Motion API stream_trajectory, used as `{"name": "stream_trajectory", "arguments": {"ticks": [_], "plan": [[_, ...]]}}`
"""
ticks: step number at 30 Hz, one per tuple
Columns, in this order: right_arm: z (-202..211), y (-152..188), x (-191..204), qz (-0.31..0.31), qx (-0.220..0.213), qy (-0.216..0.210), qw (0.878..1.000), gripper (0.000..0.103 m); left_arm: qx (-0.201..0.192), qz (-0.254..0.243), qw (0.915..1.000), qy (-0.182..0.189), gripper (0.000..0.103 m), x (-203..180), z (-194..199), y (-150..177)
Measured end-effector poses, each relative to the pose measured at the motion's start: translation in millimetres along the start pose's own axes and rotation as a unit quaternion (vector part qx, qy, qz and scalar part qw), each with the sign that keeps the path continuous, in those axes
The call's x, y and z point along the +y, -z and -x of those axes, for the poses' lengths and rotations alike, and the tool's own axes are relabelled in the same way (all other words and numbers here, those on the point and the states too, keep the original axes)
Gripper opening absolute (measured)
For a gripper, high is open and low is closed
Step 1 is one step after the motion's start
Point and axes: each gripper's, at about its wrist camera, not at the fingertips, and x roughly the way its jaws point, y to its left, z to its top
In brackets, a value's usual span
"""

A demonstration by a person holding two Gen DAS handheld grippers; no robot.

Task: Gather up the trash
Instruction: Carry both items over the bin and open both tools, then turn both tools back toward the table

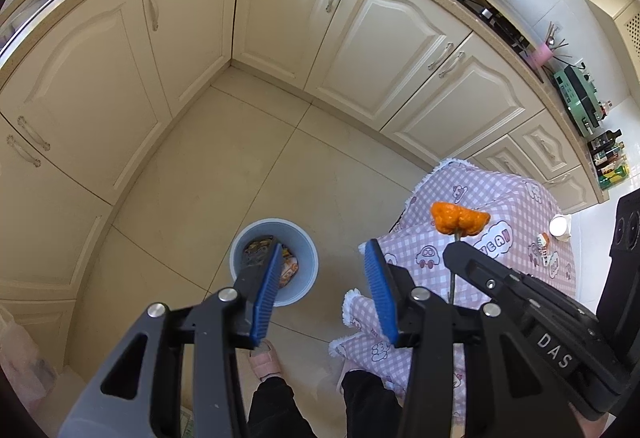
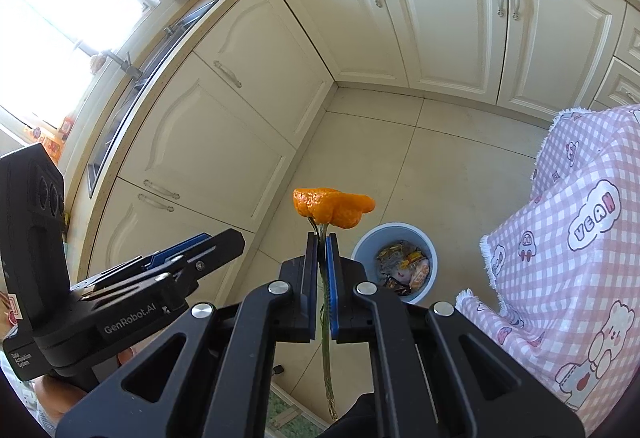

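Evidently the trash in hand is a crinkled orange peel-like lump on a thin green stem (image 2: 334,210), held up in the air above the floor, just short of and higher than the round pale-blue plastic bin (image 2: 394,262) that stands on the beige tiled floor (image 2: 440,166). The right gripper (image 2: 320,258) has its blue-padded fingers (image 2: 331,278) clenched on the stem, which runs between them and hangs out below. I judge the thing very light and limp: the stem is thin and likely to bend or slip, and the orange top looks soft, so the hold on the stem close under the head seems the steadiest place. The left gripper (image 1: 320,290) hangs over the bin with its fingers released and nothing between them. Already in the bin lies a heap of crumpled wrappers.

Beside the bin, to the right in both views, a pink-and-white checked cloth with cartoon prints (image 2: 568,238) drapes over a piece of furniture, its fringe near the bin's rim; it could catch the dangling stem. Cream cabinet doors (image 2: 240,126) wrap the corner behind, well apart. A person's pink slipper (image 1: 264,360) stands near the bin.
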Motion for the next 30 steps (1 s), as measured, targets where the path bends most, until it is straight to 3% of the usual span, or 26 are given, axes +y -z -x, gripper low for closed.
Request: {"name": "stream_trajectory", "arguments": {"ticks": [9, 18, 25, 30], "plan": [[-8.1, -5.3, 12.7, 0.007, 0.001, -0.005, 1.000, 0.007, -0.007, 0.009, 0.9996, -0.026, 0.050, 15.9, 6.0, -0.1], [-8.3, -7.5, 9.5, 0.007, 0.003, -0.007, 1.000, 0.013, -0.003, 0.010, 0.9994, -0.033, 0.051, 14.7, 5.7, 2.9], [4.8, -5.1, -15.0, -0.010, -0.001, -0.004, 1.000, 0.013, 0.001, -0.007, 0.9995, -0.032, 0.051, -10.4, -1.3, 2.0], [23.7, -3.4, -51.5, -0.037, -0.012, 0.003, 0.999, 0.013, 0.010, -0.032, 0.9991, -0.027, 0.051, -51.2, -14.7, 3.6]]}}
